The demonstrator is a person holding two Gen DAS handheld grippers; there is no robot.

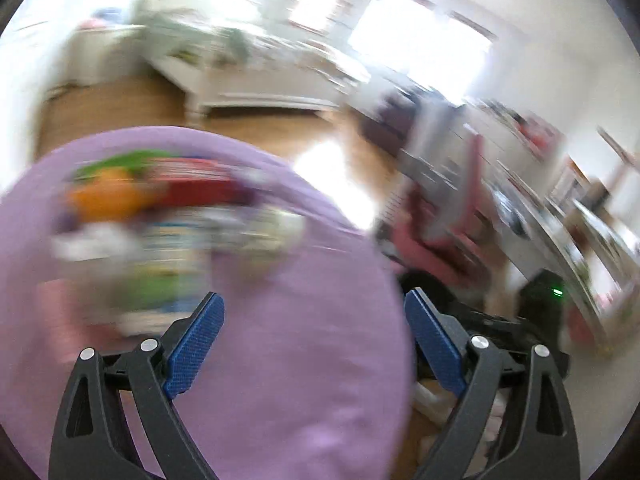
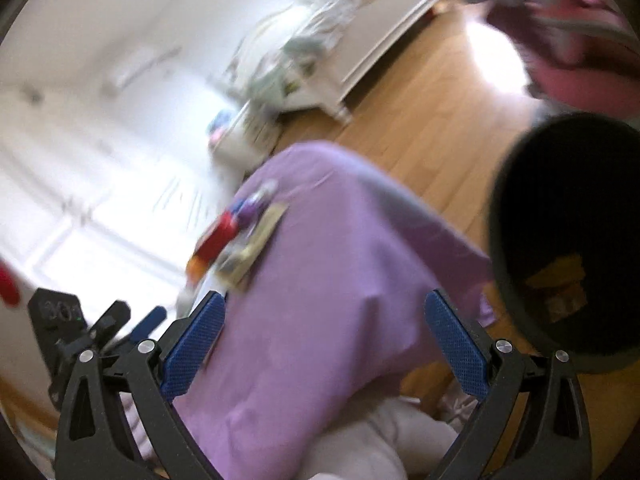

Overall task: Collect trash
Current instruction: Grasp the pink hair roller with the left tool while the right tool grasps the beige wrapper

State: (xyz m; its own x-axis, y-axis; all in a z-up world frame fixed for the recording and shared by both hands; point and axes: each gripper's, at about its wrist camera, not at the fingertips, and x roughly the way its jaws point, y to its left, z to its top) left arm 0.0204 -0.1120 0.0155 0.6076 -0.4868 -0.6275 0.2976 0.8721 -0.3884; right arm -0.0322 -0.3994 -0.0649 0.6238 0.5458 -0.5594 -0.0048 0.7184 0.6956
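Both the left gripper and the right gripper gape empty, while ahead and left of each the wrappers lie heaped on the purple cloth, probably light, crinkly and slippery, best pinched at a flat edge.

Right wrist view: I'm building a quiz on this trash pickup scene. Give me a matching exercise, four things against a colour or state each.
Things:
1. cloth
2. bin
3. right gripper
4. floor

Colour or state:
A. black, with yellowish scraps inside
B. open, nothing between the blue pads
C. lilac, with a blurred heap of wrappers on it
D. light brown wood

Pairs: 1-C, 2-A, 3-B, 4-D
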